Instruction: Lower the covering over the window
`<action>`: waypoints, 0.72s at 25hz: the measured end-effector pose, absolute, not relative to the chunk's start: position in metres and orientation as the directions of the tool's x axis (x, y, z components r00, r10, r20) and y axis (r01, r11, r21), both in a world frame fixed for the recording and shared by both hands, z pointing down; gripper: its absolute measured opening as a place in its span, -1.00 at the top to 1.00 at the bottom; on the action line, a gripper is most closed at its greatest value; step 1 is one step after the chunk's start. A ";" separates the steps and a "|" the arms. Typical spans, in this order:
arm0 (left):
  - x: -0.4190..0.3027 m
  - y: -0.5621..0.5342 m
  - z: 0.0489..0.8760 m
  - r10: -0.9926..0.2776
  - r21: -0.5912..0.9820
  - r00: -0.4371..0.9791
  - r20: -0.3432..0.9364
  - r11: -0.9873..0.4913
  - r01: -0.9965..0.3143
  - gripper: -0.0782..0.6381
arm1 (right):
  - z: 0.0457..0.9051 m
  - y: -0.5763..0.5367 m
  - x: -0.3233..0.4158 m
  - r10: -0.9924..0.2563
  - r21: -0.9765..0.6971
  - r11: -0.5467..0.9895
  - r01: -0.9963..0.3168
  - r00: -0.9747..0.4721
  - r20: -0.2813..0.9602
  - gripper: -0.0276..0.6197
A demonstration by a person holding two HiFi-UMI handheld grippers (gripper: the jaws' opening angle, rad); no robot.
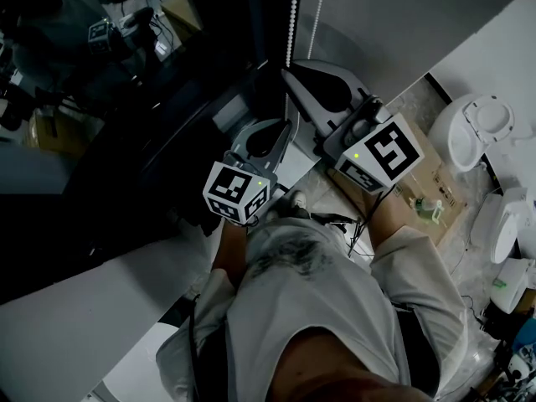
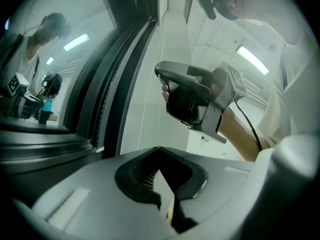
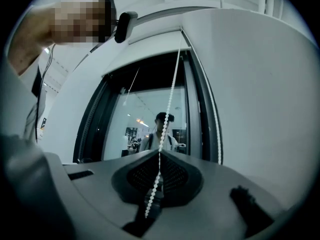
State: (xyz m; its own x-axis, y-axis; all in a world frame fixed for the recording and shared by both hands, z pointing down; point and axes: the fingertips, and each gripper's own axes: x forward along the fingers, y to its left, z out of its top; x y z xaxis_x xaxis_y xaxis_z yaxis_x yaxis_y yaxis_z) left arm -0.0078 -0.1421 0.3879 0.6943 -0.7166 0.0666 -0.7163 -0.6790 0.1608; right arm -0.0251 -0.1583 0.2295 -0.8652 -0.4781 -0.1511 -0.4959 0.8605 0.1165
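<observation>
A white bead chain (image 3: 170, 91) hangs as two strands before the dark-framed window (image 3: 135, 119), centre of the frame. One strand runs taut down the glass into the closed jaws of the right hand-held gripper (image 3: 159, 153). The other follows the frame's right side.

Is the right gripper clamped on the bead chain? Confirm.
Yes, the right gripper has its jaws shut on the bead chain, which runs between them.

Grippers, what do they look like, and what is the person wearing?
Both the left gripper and right gripper are grey, with dark ribbed pads. Each carries a white cube with black square markers and a green light. A black cable trails from the right one. The person wears a pale short-sleeved T-shirt.
</observation>
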 end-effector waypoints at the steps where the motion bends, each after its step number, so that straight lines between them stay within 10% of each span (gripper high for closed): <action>1: -0.006 -0.140 0.397 -0.712 0.172 0.697 0.084 -0.678 -0.714 0.75 | 0.239 -0.159 -0.025 -0.481 0.103 0.863 -0.495 -0.866 -0.134 0.86; 18: 0.002 -0.103 0.486 -0.638 0.272 0.725 0.259 -0.672 -0.689 0.75 | 0.354 -0.150 -0.035 -0.497 -0.054 0.864 -0.500 -0.866 0.058 0.86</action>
State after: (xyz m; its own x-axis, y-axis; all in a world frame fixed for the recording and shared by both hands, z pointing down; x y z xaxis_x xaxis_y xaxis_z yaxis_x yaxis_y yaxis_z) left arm 0.0020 -0.1032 0.4856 0.7251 -0.6380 0.2592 -0.6886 -0.6723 0.2716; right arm -0.0346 -0.1501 0.3540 -0.8657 -0.4971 0.0579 -0.5000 0.8644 -0.0538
